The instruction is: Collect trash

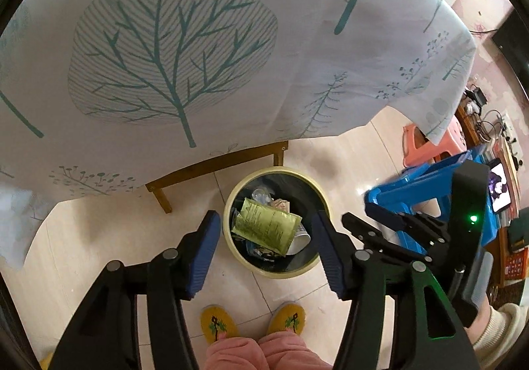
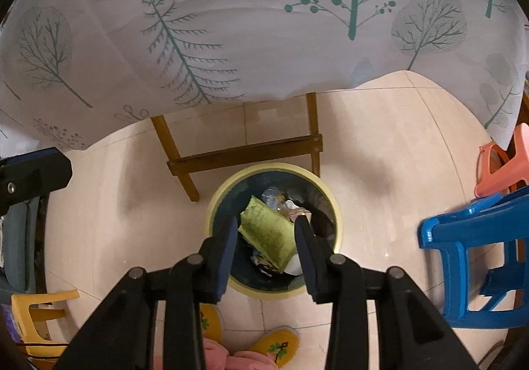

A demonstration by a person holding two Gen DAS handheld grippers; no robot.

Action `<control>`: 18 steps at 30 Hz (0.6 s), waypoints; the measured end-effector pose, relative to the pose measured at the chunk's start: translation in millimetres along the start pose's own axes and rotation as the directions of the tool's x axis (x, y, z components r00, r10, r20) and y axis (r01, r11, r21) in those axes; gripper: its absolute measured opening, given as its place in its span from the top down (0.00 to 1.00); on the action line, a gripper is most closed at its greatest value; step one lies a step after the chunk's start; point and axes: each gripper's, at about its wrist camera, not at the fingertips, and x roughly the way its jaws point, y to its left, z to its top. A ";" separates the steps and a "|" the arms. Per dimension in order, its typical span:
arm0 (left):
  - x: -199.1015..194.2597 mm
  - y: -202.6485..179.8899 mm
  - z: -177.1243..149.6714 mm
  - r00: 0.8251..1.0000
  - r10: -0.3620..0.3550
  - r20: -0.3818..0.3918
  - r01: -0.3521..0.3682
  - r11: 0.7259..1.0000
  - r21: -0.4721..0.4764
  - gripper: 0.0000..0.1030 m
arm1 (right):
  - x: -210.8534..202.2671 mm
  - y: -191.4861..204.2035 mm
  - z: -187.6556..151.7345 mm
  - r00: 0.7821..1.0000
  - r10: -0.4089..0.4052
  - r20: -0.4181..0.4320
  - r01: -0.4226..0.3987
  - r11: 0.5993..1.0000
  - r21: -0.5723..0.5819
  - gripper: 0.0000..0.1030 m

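Note:
A round trash bin with a cream rim (image 1: 231, 204) (image 2: 211, 204) stands on the tiled floor below both grippers. A green packet (image 1: 266, 224) (image 2: 269, 233) lies on top of other rubbish in it, with a clear plastic piece (image 1: 261, 195) (image 2: 271, 196) behind. My left gripper (image 1: 266, 236) is open and empty above the bin. My right gripper (image 2: 266, 233) is open and empty above the bin, and its body shows in the left wrist view (image 1: 413, 228).
A table with a tree-print cloth (image 1: 185, 49) (image 2: 231, 23) overhangs behind the bin; its wooden legs (image 1: 215, 168) (image 2: 244, 155) stand close. A blue stool (image 2: 476, 257), pink stool (image 2: 506, 162) and yellow stool (image 2: 36, 320) flank the floor. My yellow slippers (image 1: 218, 323) are below.

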 end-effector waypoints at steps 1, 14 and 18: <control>1.5 -0.7 -0.4 1.000 0.012 0.001 -0.012 1.000 -0.008 0.43 | -0.5 -1.6 0.2 1.000 -0.001 -0.005 0.002 1.000 0.006 0.65; 0.8 -18.0 -14.0 0.997 0.072 0.010 -0.072 0.995 -0.066 0.30 | -26.8 -14.1 1.1 0.998 0.017 0.061 -0.021 0.998 0.056 0.65; -2.5 -19.0 -14.8 0.997 0.082 0.017 -0.080 0.992 -0.095 0.29 | -34.9 -13.9 1.7 0.997 0.022 0.069 -0.025 0.999 0.041 0.65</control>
